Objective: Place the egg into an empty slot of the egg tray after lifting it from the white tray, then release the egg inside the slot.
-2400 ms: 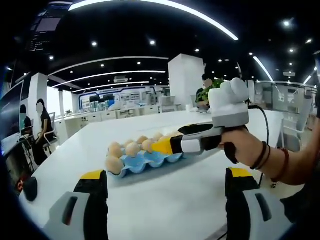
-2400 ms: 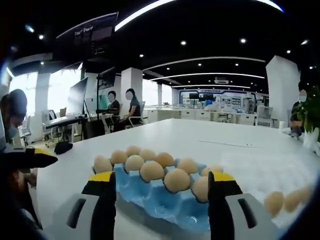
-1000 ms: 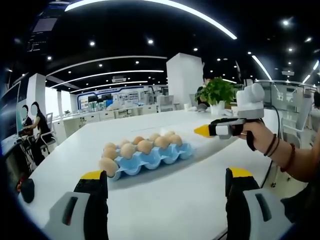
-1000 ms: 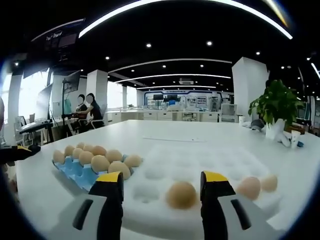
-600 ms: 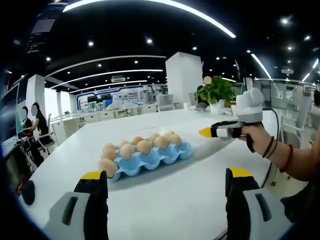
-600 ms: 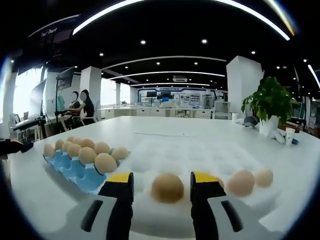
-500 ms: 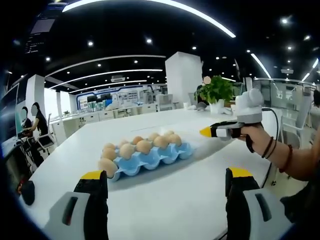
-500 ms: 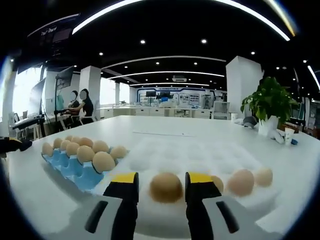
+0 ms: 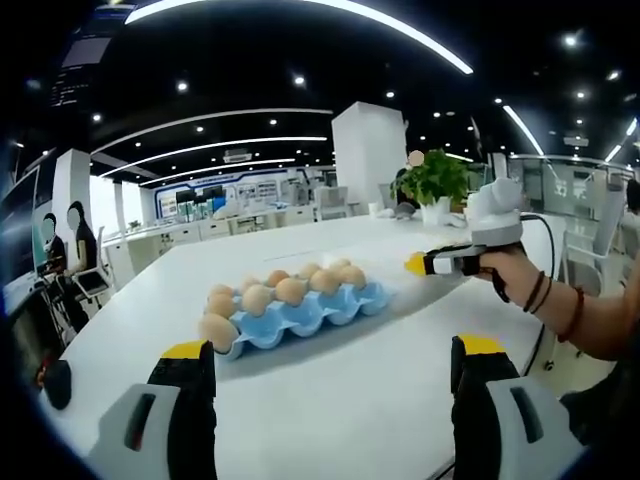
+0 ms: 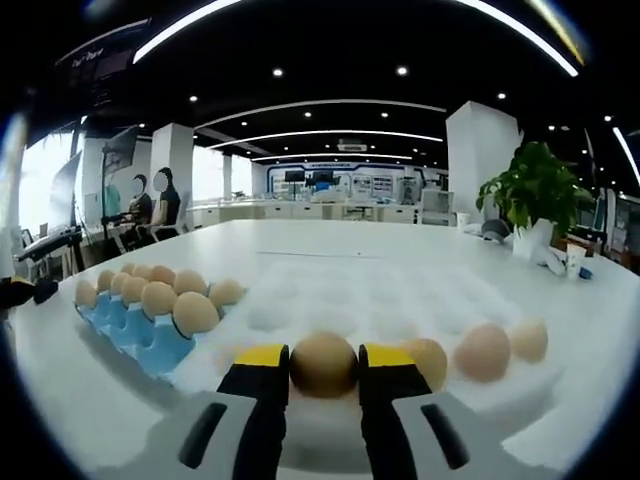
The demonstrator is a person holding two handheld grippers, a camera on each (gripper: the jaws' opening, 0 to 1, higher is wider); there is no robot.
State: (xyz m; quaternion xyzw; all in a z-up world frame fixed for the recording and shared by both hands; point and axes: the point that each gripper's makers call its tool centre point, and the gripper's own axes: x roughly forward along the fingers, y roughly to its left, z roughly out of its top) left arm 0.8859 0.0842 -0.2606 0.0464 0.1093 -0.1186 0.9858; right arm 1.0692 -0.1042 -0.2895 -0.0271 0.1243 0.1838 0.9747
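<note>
In the right gripper view, a brown egg rests on the near edge of the white foam tray. My right gripper is shut on this egg, one yellow-tipped jaw against each side. Three more eggs lie to its right on the same tray. The blue egg tray stands to the left with several eggs in it. In the left gripper view, the blue egg tray shows bare cups along its near side. My left gripper stands open well short of it. The right gripper reaches in from the right, held in a hand.
Everything stands on a long white table. A potted plant is at the far right end. A small dark object lies by the table's left edge. People sit at desks far behind.
My right gripper swung from the blue tray over to the white tray and its jaws narrowed until they met the egg. The left gripper has stayed open and nearly still.
</note>
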